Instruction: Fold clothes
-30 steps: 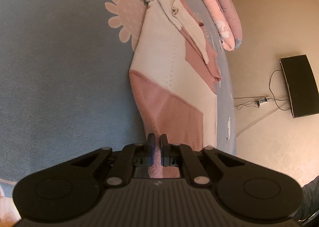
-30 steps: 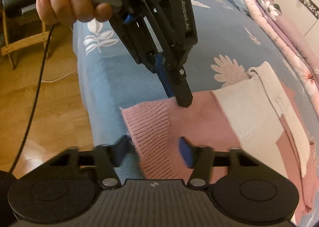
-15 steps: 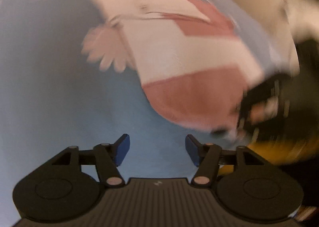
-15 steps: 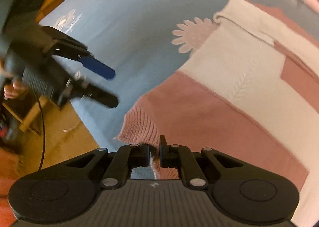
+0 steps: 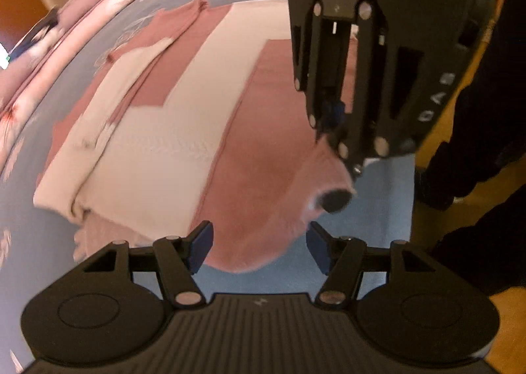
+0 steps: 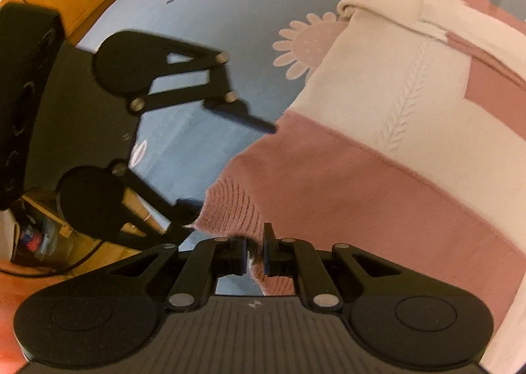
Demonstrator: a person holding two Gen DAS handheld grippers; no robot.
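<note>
Sweater [image 6: 378, 130], pink and cream, lies spread on the blue bedsheet [image 6: 230, 12]. Right gripper [image 6: 254, 257] pinches its ribbed pink hem. Left gripper [image 5: 259, 249] stands wide apart over the hem's edge, apparently touching nothing, though blur hinders judging.

Left wrist view: looks steeply down along the left gripper [image 5: 258, 247], close over the sweater [image 5: 184, 130] on the bed [image 5: 371, 206].
Beyond its fingers: right gripper [image 5: 338, 144], very near.
Right wrist view: looks steeply down along the right gripper [image 6: 254, 255], close on the sweater hem.
Left of its fingers: left gripper [image 6: 230, 163].
Shared: sweater, bed, each other's gripper.
</note>
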